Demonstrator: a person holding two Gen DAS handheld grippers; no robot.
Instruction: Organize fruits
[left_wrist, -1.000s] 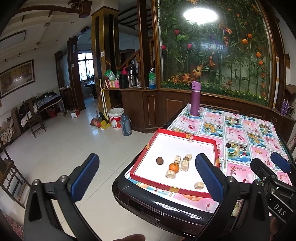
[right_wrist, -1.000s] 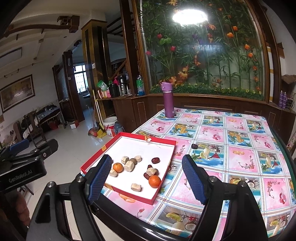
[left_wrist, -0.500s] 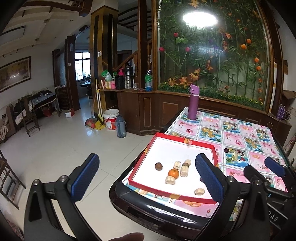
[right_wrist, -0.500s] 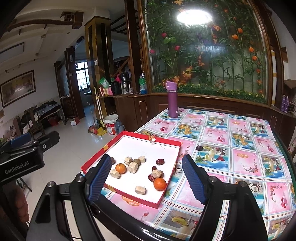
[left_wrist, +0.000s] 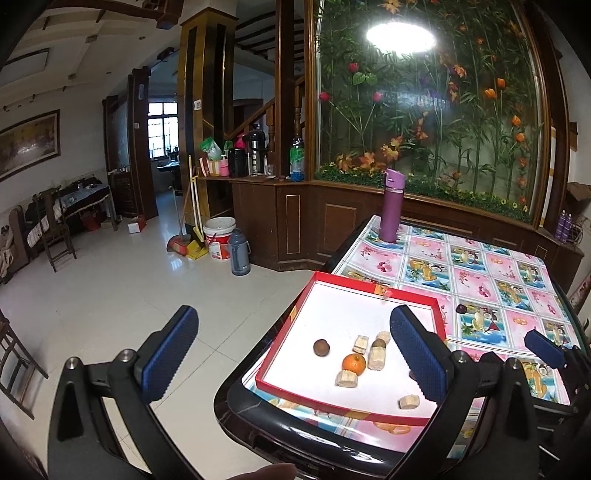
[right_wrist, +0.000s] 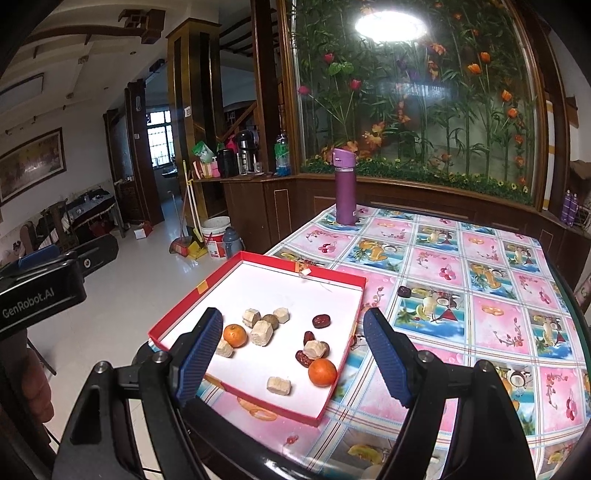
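Observation:
A red tray (left_wrist: 280, 341) with a white floor sits at the near left corner of the table. It holds two oranges (right_wrist: 235, 335) (right_wrist: 322, 372), several dark red dates (right_wrist: 320, 320), a brown round fruit (left_wrist: 321, 347) and several beige chunks (right_wrist: 261, 332). One more dark date (right_wrist: 404, 291) lies on the tablecloth right of the tray. My left gripper (left_wrist: 293, 354) hangs open off the table's left front corner and holds nothing. My right gripper (right_wrist: 295, 358) is open and holds nothing, just short of the tray's near edge.
A purple bottle (right_wrist: 345, 188) stands at the table's far left corner. The fruit-print tablecloth (right_wrist: 480, 295) covers the table right of the tray. The table's dark rounded edge (left_wrist: 258, 417) lies close below both grippers. Left of the table is white tiled floor (left_wrist: 147, 288).
Both grippers have come a little closer to the table, so the tray looks slightly larger. Their jaws stand as wide as before. Nothing on the tray has moved.

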